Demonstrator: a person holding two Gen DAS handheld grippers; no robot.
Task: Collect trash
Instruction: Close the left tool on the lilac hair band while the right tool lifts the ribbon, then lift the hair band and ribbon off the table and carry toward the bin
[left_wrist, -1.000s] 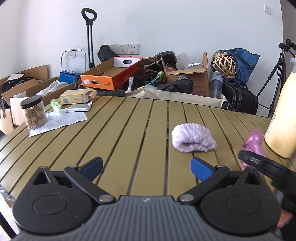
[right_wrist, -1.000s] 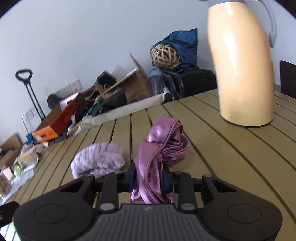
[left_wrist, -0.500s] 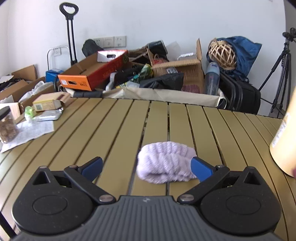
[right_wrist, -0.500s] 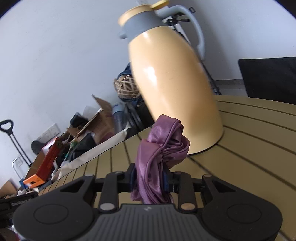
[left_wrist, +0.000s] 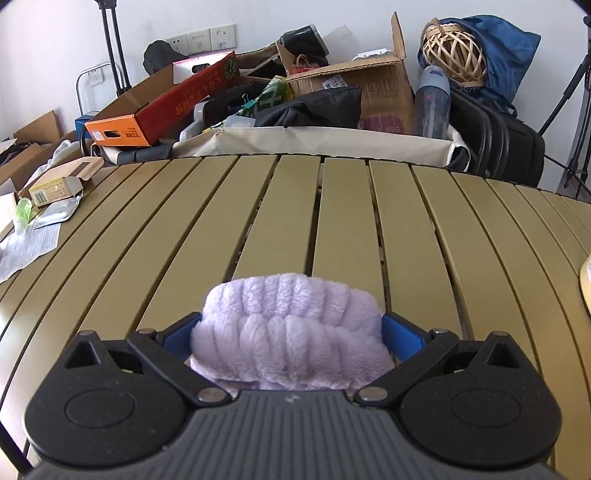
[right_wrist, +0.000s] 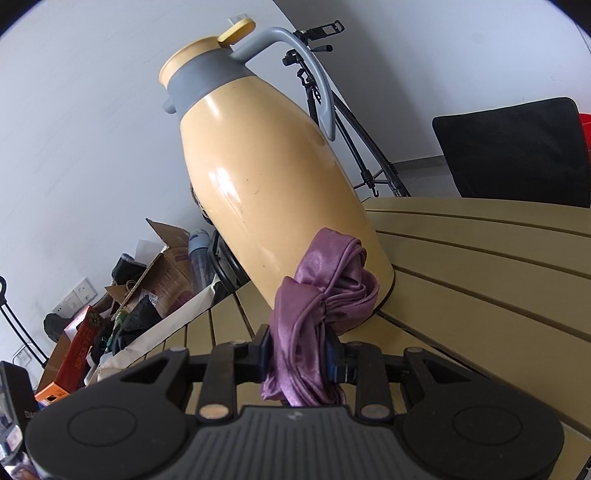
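Note:
A fluffy lilac cloth (left_wrist: 288, 332) lies on the olive slatted table (left_wrist: 343, 221). My left gripper (left_wrist: 290, 334) is open, its blue fingers on either side of the cloth, touching or nearly touching its ends. My right gripper (right_wrist: 301, 354) is shut on a crumpled purple satin cloth (right_wrist: 317, 314) and holds it above the table, tilted, close in front of a tall yellow thermos jug (right_wrist: 266, 177).
At the table's left edge lie a small carton (left_wrist: 55, 184), a foil packet (left_wrist: 57, 216) and a printed paper (left_wrist: 26, 247). Beyond the far edge stand boxes and bags of clutter (left_wrist: 295, 92). A tripod (right_wrist: 354, 140) and black chair (right_wrist: 517, 147) stand beyond the jug.
My left gripper moved forward and right until the lilac cloth sits between its open fingers. My right gripper lifted and swung right with the purple cloth, toward the jug.

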